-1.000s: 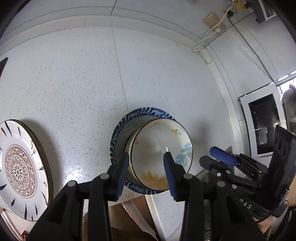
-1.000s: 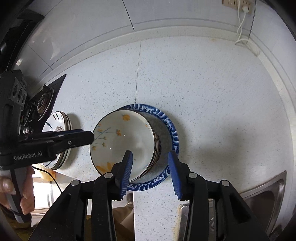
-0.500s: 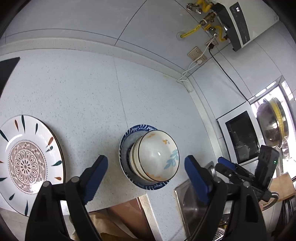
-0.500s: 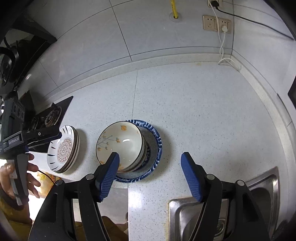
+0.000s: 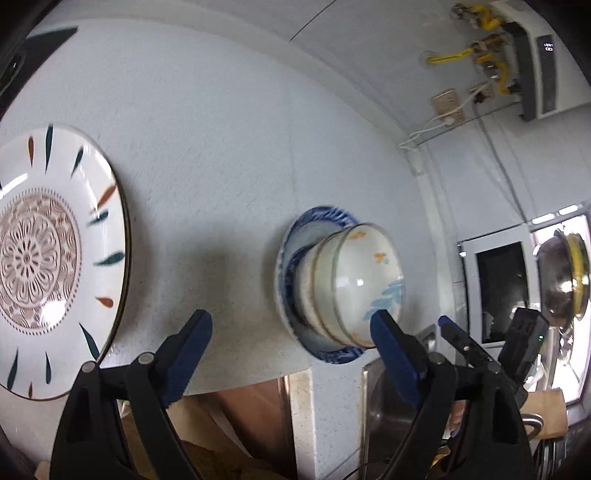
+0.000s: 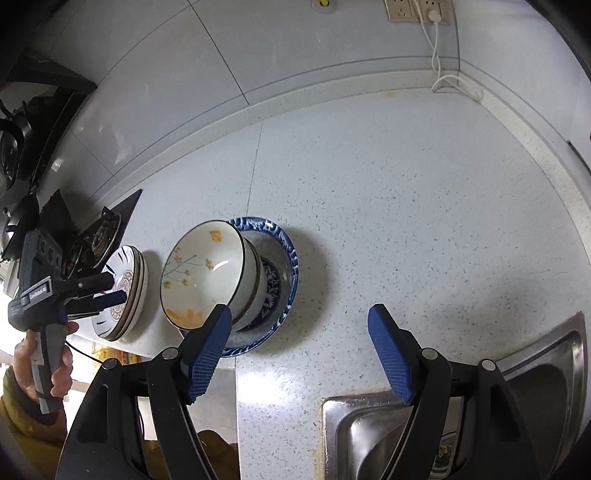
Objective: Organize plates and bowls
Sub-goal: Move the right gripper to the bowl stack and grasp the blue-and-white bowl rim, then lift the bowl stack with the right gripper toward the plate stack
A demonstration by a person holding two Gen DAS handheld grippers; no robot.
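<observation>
Where the speckled white counter (image 6: 388,229) meets its front edge, both sets of tongs hang over it with nothing between their blue pads.

- Left gripper (image 5: 291,350): jaws spread wide, empty, only bare counter between them.
- Right gripper (image 6: 299,345): jaws opening, gripping nothing; its left pad (image 6: 208,347) overlaps the bowl stack in the picture, contact not discernible.
- Steel sink (image 6: 406,435): sunk into the counter at the near right corner.
- Stack of bowls (image 6: 207,273): white, with yellow flowers and blue leaves, nested together and seated in the blue-patterned plate (image 6: 288,258), near the counter's front edge.
- Stack of white patterned plates (image 6: 127,288): brown mandala centre, dark and orange dashes round the rim; just left of the blue plate, apart from it. In the left wrist view the top plate (image 5: 48,258) fills the left side.
- Person's hand (image 6: 59,369): holds the left tool's handle, yellow sleeve below.
- Gas hob (image 6: 103,236): beyond the white plates.
- Wall sockets (image 6: 417,11) with a white cable, on the tiled back wall.
</observation>
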